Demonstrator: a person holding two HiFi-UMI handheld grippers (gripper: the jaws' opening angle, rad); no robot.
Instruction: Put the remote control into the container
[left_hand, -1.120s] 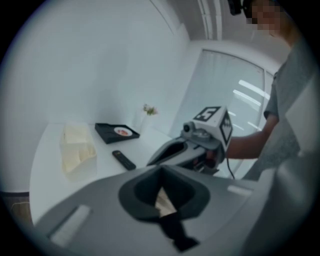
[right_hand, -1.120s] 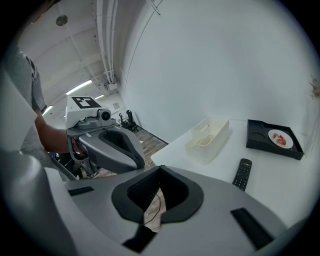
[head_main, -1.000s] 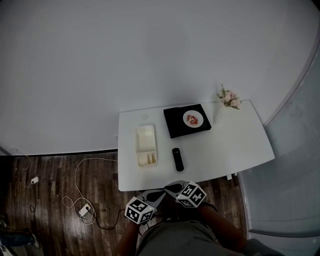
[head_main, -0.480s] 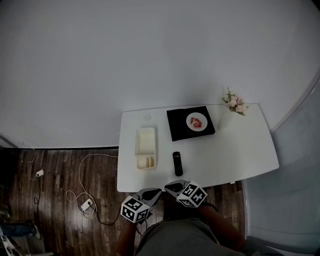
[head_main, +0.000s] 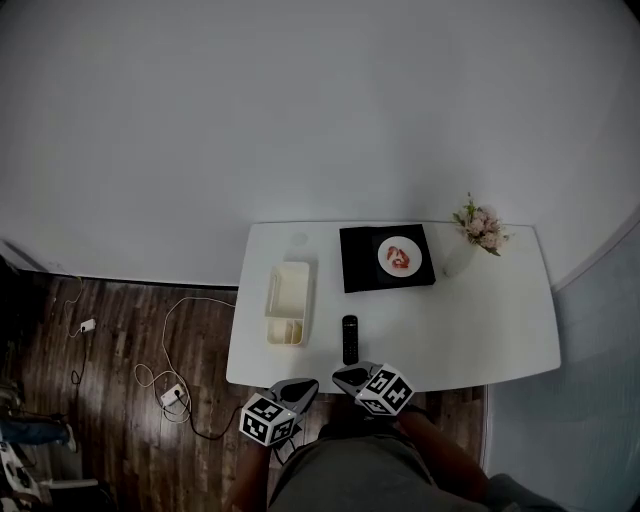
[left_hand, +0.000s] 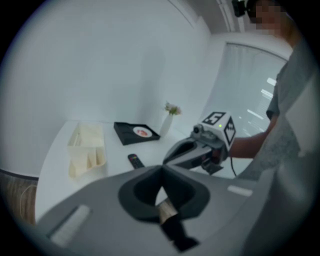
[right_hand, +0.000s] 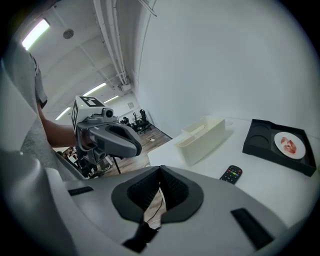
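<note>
Left gripper and right gripper have edged nearer the remote control.

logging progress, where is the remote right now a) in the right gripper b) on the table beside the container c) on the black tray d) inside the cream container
b: the remote lies on the white table, beside the cream container and apart from it.
</note>
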